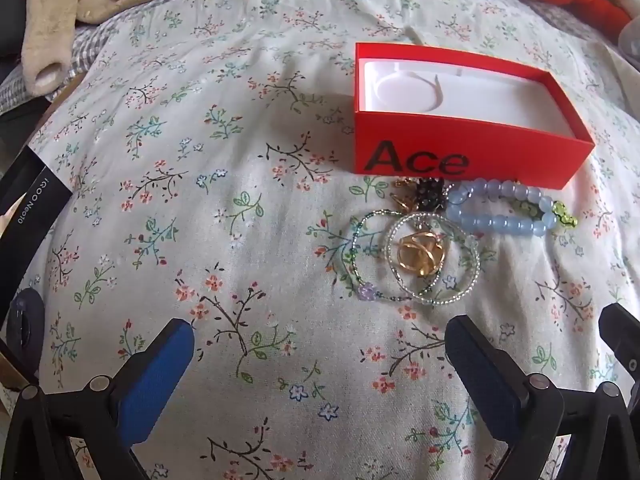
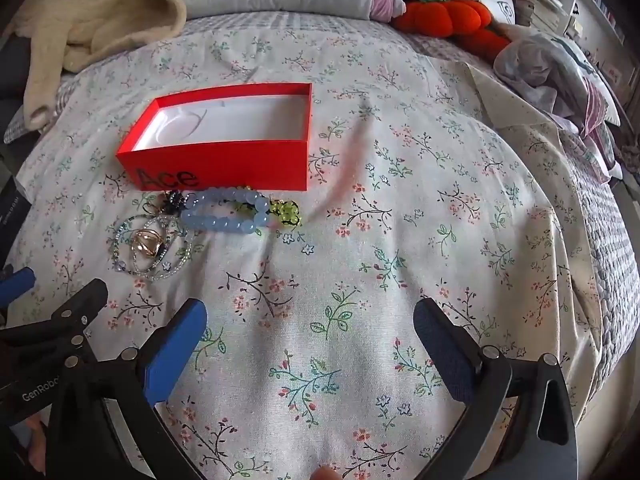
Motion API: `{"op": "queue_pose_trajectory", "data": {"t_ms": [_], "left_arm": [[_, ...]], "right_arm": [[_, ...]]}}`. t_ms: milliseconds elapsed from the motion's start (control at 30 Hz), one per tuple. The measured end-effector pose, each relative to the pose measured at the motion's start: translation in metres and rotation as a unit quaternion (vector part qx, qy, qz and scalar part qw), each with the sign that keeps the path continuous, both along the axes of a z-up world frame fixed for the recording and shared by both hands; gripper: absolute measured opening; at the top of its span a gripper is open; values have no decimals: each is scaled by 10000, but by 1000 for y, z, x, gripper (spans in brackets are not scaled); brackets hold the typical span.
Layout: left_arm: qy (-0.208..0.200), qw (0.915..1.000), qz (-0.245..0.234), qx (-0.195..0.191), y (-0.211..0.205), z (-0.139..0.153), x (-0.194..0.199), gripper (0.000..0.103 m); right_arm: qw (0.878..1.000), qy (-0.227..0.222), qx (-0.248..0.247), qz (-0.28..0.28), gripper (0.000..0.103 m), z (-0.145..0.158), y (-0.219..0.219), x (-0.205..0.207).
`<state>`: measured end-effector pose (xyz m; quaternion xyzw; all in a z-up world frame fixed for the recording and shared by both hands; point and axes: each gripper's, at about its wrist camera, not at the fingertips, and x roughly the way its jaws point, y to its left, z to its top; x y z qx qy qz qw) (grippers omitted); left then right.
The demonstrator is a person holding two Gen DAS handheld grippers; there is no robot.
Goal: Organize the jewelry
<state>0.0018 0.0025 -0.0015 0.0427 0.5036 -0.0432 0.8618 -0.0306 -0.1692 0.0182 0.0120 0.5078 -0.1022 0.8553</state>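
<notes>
The left hand-held gripper [image 1: 320, 364] hangs with fingers spread wide, holding nothing, over the floral bed cover [image 1: 224, 216]. Just ahead of its right finger lies a jewelry pile: thin beaded bracelets [image 1: 420, 264] ringing gold rings [image 1: 420, 254], then a blue bead bracelet [image 1: 500, 212] touching the open red box [image 1: 460, 152]. The right hand-held gripper [image 2: 312, 332], equally wide and unloaded, has the pile ahead-left.
</notes>
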Motion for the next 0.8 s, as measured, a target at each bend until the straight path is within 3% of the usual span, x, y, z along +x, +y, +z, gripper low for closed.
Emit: {"op": "queue_pose_trajectory", "data": {"t_ms": [800], "left_arm": [[29,10000,-16,34,2,-3,0,103]], "right_arm": [[9999,5,66,-106,103,0,-2,1]]}}
